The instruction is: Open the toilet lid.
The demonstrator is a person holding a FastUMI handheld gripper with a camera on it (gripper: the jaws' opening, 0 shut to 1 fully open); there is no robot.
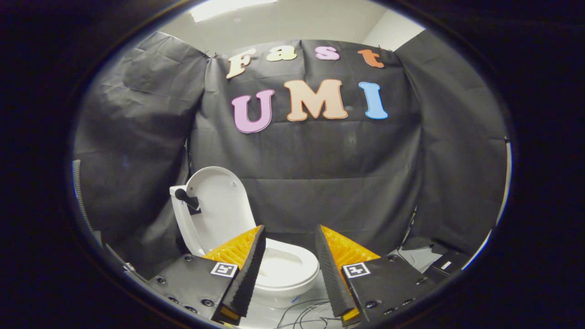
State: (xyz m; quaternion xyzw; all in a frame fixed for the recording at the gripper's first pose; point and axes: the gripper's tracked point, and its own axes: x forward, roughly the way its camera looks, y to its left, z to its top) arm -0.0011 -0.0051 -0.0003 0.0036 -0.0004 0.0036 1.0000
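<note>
Black cloth walled the booth behind the toilet [279, 274], whose lid [219, 205] stood upright at 11 o'clock beyond the claw [290, 267], fingers wide and empty, so opening looked done and only a clear retreat seemed needed.

One toilet [274, 269] stands in the booth, with one lid [219, 205] raised upright and one open seat ring [297, 274]. Two fingers [249, 269] frame it, spread apart, each carrying one square marker. Several thin cables [306, 315] lie on the floor.
</note>
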